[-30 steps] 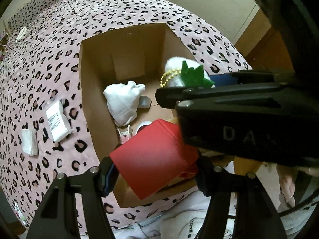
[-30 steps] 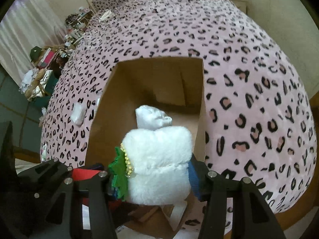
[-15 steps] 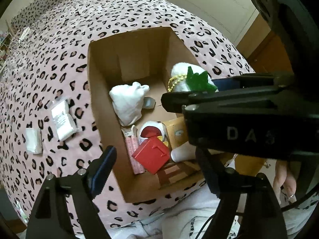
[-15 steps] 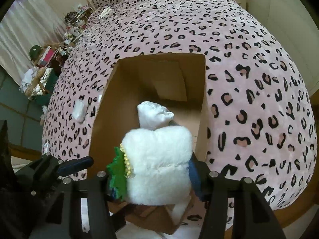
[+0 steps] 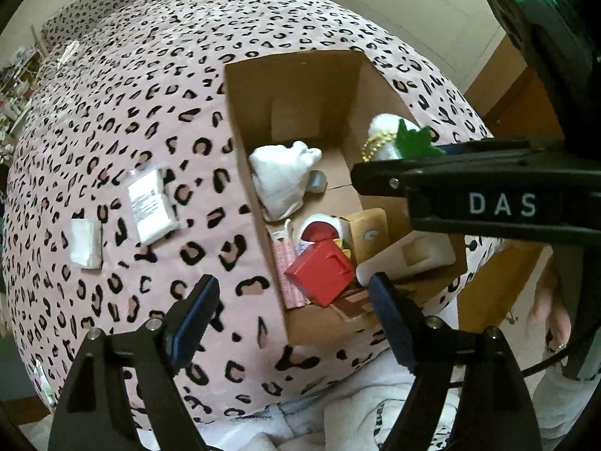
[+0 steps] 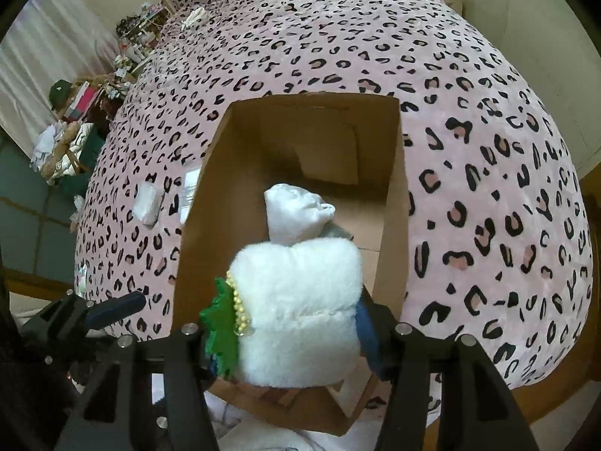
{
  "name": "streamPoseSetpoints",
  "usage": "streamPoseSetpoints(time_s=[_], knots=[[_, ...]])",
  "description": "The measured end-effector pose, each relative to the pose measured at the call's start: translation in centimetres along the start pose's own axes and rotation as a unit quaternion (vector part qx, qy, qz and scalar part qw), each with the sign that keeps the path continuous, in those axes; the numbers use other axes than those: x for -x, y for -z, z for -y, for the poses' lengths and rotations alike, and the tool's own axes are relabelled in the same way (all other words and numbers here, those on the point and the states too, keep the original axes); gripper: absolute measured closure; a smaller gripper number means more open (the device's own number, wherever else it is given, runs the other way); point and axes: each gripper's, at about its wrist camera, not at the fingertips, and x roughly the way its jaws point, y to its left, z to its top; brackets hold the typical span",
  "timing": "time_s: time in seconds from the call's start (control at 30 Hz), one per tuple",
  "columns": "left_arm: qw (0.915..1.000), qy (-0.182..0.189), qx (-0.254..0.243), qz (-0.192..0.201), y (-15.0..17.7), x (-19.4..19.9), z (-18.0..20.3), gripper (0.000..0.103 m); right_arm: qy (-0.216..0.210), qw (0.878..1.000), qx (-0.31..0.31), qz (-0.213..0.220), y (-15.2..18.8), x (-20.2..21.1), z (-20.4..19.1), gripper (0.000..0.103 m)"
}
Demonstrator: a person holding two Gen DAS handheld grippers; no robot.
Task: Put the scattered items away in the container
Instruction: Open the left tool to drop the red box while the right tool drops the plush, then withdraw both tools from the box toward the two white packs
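Observation:
An open cardboard box (image 5: 248,150) stands on the leopard-print bed. Inside lie a red box (image 5: 321,276), a white cloth bag (image 5: 281,180) and several other small items. My left gripper (image 5: 291,297) is open and empty over the box's near left corner, above the red box. My right gripper (image 6: 293,330) is shut on a white plush toy (image 6: 300,300) with a green leaf and gold beads, above the near end of the cardboard box (image 6: 394,188). The left wrist view also shows that plush toy (image 5: 387,135). Two white packets (image 5: 150,205) (image 5: 86,242) lie on the bed left of the box.
The pink leopard blanket (image 6: 469,131) covers the whole bed. Cluttered shelves and bags (image 6: 71,131) stand beyond its left side. Wooden furniture (image 5: 522,105) is at the right. A person's hand (image 5: 556,319) and white fleece clothing (image 5: 338,424) are near the bed's front edge.
My left gripper opened and let go of the red box, which dropped into the cardboard box; the gripper then drew back to the left. The right gripper kept hold of the plush toy.

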Motion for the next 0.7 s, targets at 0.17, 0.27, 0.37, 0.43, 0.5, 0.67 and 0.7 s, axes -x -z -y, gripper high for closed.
streamPoseSetpoints(time_s=[0.17, 0.27, 0.37, 0.43, 0.5, 0.67, 0.7], knots=[[1.0, 0.001, 0.008, 0.003, 0.3, 0.4, -0.5, 0.02, 0.07, 0.996, 0.053, -0.03, 0.2, -0.8, -1.6, 0.046], [0.9999, 0.005, 0.014, 0.005, 0.6, 0.6, -0.8, 0.02, 0.137, 0.984, 0.111, -0.007, 0.8, -0.8, -3.2, 0.046], [0.9998, 0.007, 0.017, 0.007, 0.8, 0.8, -1.1, 0.02, 0.069, 0.993, 0.092, -0.002, 0.9, -0.5, -3.0, 0.045], [0.9997, 0.009, 0.019, 0.009, 0.9, 0.9, -1.3, 0.02, 0.032, 0.998, 0.059, -0.015, 0.8, -0.5, -2.2, 0.024], [0.9997, 0.009, 0.021, 0.011, 1.0, 1.1, -1.5, 0.02, 0.034, 0.998, 0.048, -0.006, 0.6, -0.1, -2.0, 0.016], [0.9995, 0.011, 0.024, 0.014, 1.2, 1.4, -2.0, 0.02, 0.024, 0.999, 0.024, 0.012, 0.4, 1.3, -1.8, 0.015], [0.9995, 0.011, 0.025, 0.015, 1.3, 1.5, -2.2, 0.02, 0.017, 1.0, 0.016, 0.009, 0.3, 1.5, -1.8, 0.015]])
